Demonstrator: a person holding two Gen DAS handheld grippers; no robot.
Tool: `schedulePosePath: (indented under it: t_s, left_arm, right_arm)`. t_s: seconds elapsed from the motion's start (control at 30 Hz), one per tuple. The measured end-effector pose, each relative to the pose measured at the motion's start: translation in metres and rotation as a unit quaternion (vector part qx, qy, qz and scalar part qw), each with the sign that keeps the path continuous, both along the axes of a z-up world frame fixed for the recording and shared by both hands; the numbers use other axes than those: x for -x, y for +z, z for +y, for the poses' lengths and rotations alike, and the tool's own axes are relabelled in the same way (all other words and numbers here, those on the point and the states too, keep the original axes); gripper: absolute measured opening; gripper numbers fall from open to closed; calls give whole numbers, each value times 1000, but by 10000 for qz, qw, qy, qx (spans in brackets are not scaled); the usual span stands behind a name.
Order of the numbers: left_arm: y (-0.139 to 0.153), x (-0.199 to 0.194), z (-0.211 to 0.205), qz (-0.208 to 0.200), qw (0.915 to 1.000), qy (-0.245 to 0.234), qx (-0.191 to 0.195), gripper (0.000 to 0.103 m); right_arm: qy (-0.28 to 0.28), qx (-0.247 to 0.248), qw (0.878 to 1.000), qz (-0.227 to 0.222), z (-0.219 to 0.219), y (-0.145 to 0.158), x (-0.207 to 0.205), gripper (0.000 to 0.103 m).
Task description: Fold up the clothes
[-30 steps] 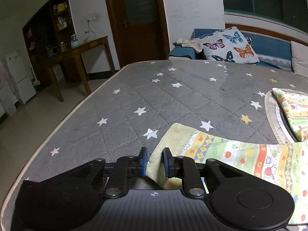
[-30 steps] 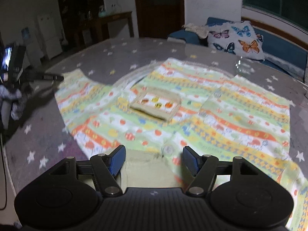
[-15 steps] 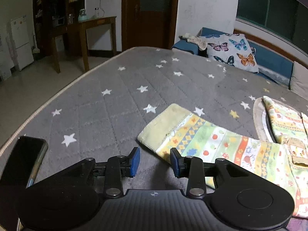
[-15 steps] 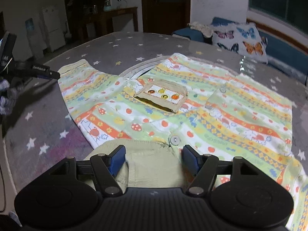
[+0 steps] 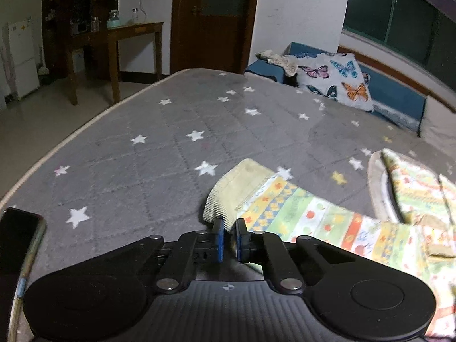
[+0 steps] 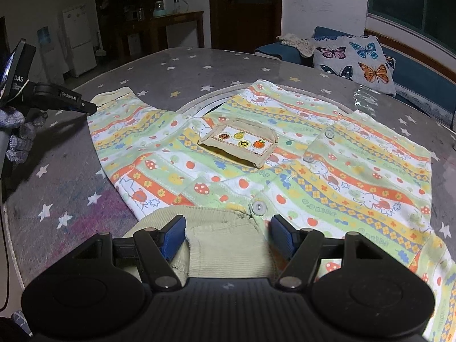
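Readable writing appeared only in the right wrist view: "GenRobot.AI" on the left gripper arm, "DAS" on the dark device mounted above it, and small repeated lettering printed on the shirt, too small to read with certainty.

The shirt lay spread flat on the grey star-print mattress, toward its near right side, one sleeve reaching out toward the left edge. A chest pocket carried a strip of four fruit patches; whether anything was inside could not be told.

The left gripper had its jaws drawn narrow, nearly together, on the near corner of the sleeve's ribbed cuff. The right wrist view showed its tips at the cuff from the side, and a gloved hand behind it.

The right gripper stood with jaws wide, astride the ribbed hem at the near edge; its pads did not appear to press the cloth.

Only the left wrist view showed a dark phone-like slab at the near left corner. Both views showed a butterfly pillow on the blue sofa beyond the far edge, and a wooden table bearing bottles and a jar, their contents unreadable.
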State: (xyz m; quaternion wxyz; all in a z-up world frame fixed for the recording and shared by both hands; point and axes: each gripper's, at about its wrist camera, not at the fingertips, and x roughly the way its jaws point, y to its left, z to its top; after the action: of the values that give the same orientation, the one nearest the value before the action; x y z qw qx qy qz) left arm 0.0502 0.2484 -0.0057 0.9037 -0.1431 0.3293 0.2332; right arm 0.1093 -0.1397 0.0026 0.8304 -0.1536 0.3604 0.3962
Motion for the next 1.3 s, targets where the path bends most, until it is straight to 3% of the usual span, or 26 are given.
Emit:
schedulePosePath:
  t_s: [0.17, 0.3, 0.57, 0.8, 1.1, 1.23, 1.3]
  left_arm:
    - [37, -3, -34, -562, 9972, -496, -28, 8]
    - [71, -7, -73, -1065, 9884, -1083, 13, 8]
    - [114, -20, -170, -1666, 9534, -2509, 171, 8]
    - [103, -42, -249, -1507, 9240, -3480, 489, 8]
    - [66, -53, -291, -740, 8987, -4244, 821, 9]
    - [63, -41, -281, -720, 8937, -4364, 750, 10]
    - [64, -38, -267, -789, 8988, -4257, 684, 11]
  right_arm:
    - [-35, -99, 9999, -31, -3, 3, 1, 67]
    - [-90, -245, 9996, -82, -11, 9, 3, 67]
    - [-422, -513, 9977, -165, -43, 17, 5, 67]
    - [-889, -713, 9933, -205, -85, 21, 6, 67]
    - [-1137, -1144, 9869, 18, -114, 25, 11, 67]
    - [-1129, -1191, 9864, -73, -115, 31, 14, 67]
    - [-1190, -1223, 9852, -141, -120, 35, 14, 67]
